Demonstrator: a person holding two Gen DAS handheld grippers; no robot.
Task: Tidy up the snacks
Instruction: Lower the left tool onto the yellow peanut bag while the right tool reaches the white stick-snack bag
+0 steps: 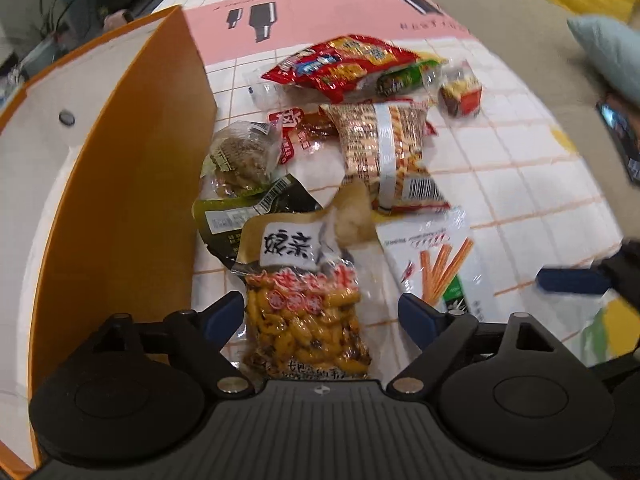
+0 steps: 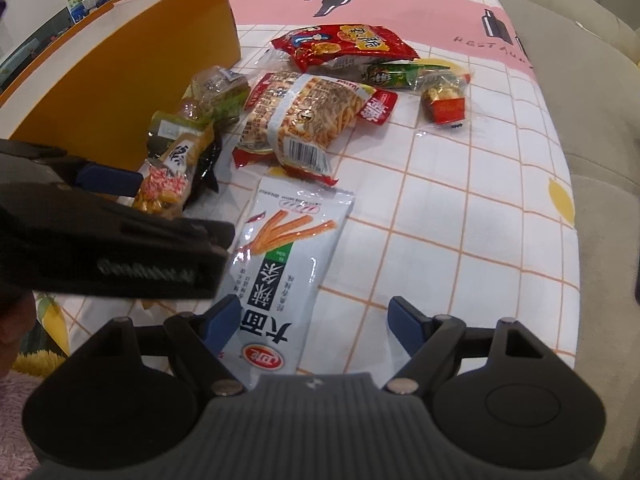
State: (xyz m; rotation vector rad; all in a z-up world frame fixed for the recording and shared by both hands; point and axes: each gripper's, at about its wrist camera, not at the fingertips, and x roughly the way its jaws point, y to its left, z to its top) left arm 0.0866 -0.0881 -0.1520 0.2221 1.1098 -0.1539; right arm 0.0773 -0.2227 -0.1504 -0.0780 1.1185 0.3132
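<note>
Several snack packs lie on the tablecloth beside an orange box (image 1: 132, 168) (image 2: 120, 76). My left gripper (image 1: 322, 316) is open, its fingers either side of a clear pack of yellow snacks (image 1: 304, 312) (image 2: 168, 188). My right gripper (image 2: 316, 322) is open over a white pack with orange sticks (image 2: 280, 260) (image 1: 440, 264). Farther off lie a striped noodle-snack pack (image 1: 384, 152) (image 2: 304, 116), a red bag (image 1: 344, 64) (image 2: 344, 44), a green pack (image 1: 404, 78) (image 2: 396, 74) and a small red-and-gold sweet (image 1: 460, 94) (image 2: 444, 102).
The orange box, white inside (image 1: 48, 160), stands open at the left. A pink printed band (image 1: 320, 12) crosses the far part of the cloth. Beige chairs (image 2: 580, 92) line the table's right edge. The left gripper's body (image 2: 100, 248) crosses the right wrist view.
</note>
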